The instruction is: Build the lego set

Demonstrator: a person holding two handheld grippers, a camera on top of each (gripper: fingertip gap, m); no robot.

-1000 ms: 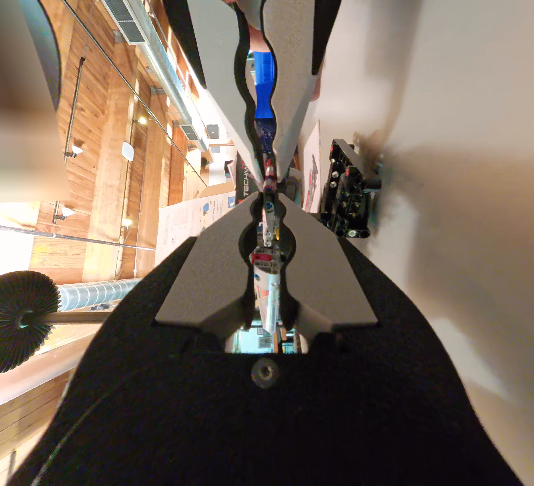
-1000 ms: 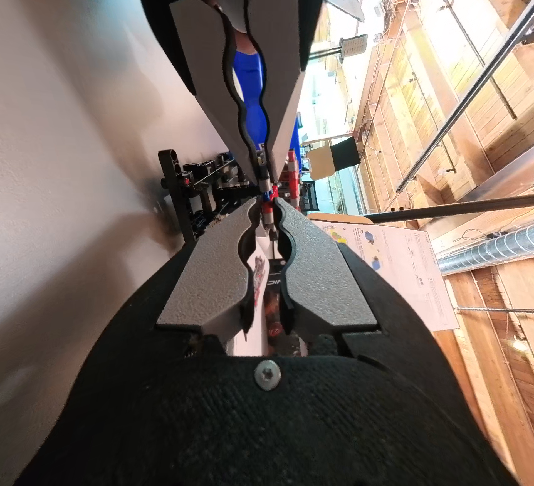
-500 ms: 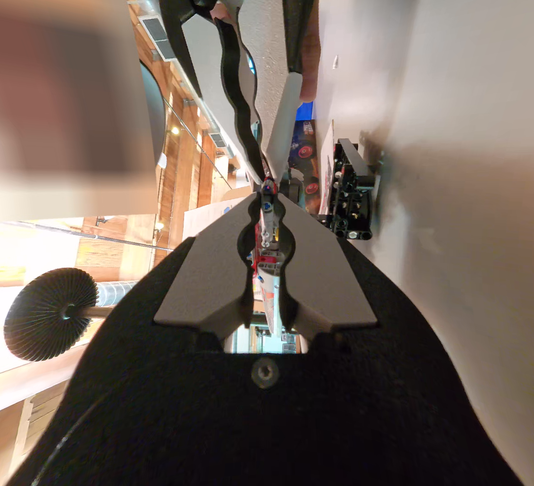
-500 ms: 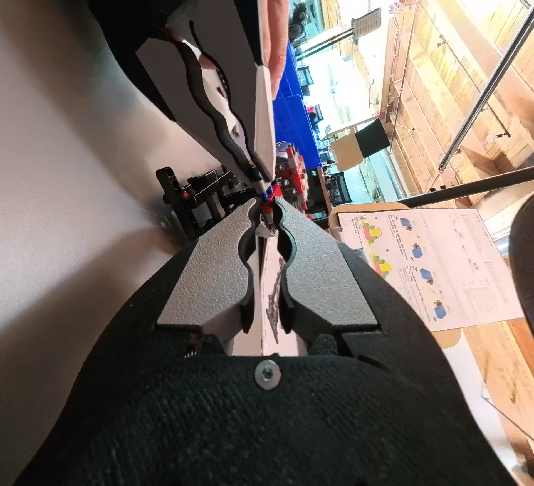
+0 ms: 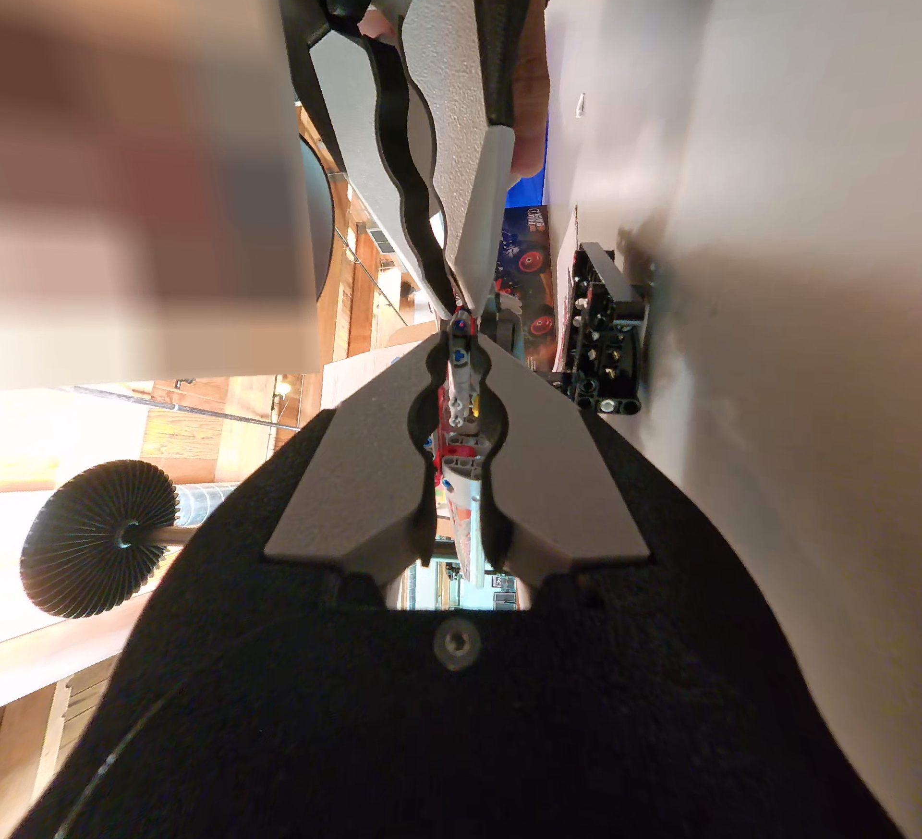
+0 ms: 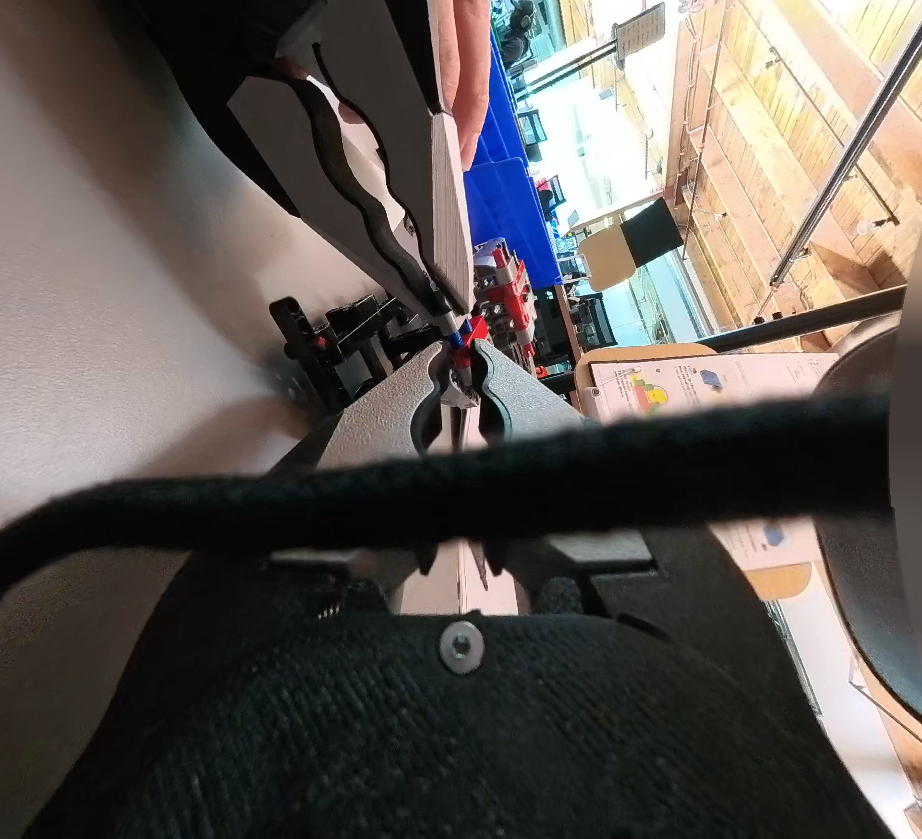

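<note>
My left gripper is shut on a long grey and red lego assembly that lies between its fingers. The assembly's dark tip with a blue pin sticks out in front. My right gripper comes in from above and meets that tip, fingertip to fingertip. In the right wrist view my right gripper is shut on a small red and grey lego piece. The left gripper reaches in from above. A black lego chassis stands on the white table beside the grippers, and shows in the right wrist view.
A black cable crosses the right wrist view and hides part of the right fingers. The lego box stands behind the chassis. Another red and grey lego build, blue bins and an instruction sheet lie farther back.
Both grippers have stayed tip to tip while tilting, so each shows the other closer and at a steeper angle. A black cable has swung across the right wrist view.
</note>
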